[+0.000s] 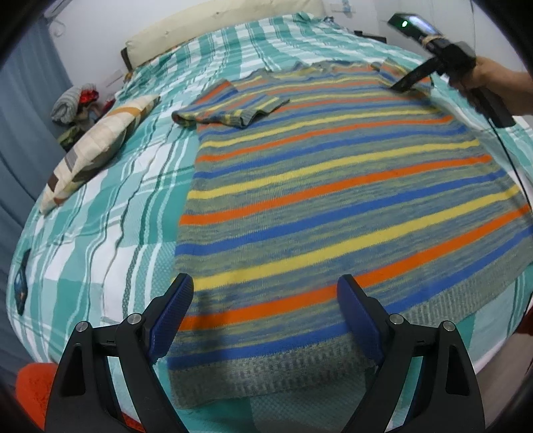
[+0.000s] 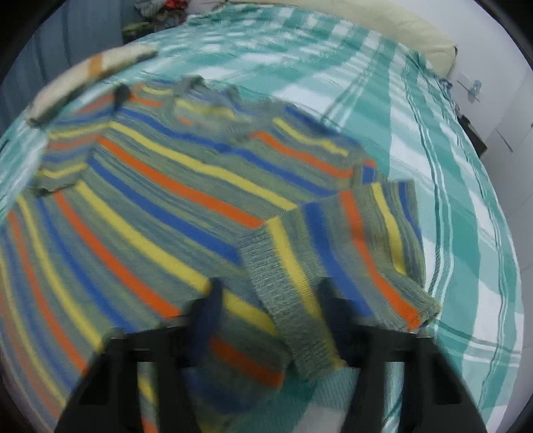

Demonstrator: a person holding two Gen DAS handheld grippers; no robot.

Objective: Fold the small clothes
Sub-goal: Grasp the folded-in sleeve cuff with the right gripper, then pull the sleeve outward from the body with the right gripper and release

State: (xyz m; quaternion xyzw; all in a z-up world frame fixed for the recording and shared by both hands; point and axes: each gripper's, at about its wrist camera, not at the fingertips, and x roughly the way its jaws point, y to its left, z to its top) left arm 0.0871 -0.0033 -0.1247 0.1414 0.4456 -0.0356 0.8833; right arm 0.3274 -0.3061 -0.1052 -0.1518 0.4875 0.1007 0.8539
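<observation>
A striped knit sweater [image 1: 333, 186] in orange, yellow, blue and grey-green lies flat on the bed. Its left sleeve [image 1: 233, 110] is folded in over the chest. My left gripper [image 1: 266, 293] is open, its blue pads [image 1: 173, 313] standing either side of the grey hem, above it. My right gripper [image 1: 408, 83] is at the far right shoulder, fingers down on the folded right sleeve. In the right wrist view the gripper [image 2: 269, 299] is open around that sleeve's grey cuff [image 2: 286, 299]; the view is blurred. The sweater body [image 2: 133, 206] spreads to the left.
The bed has a teal and white plaid cover [image 1: 110, 213]. A patchwork pillow [image 1: 96, 150] lies at the left, with a pile of clothes [image 1: 75, 103] behind it. A cream headboard cushion [image 1: 216, 30] runs along the back. An orange object [image 1: 30, 393] sits at lower left.
</observation>
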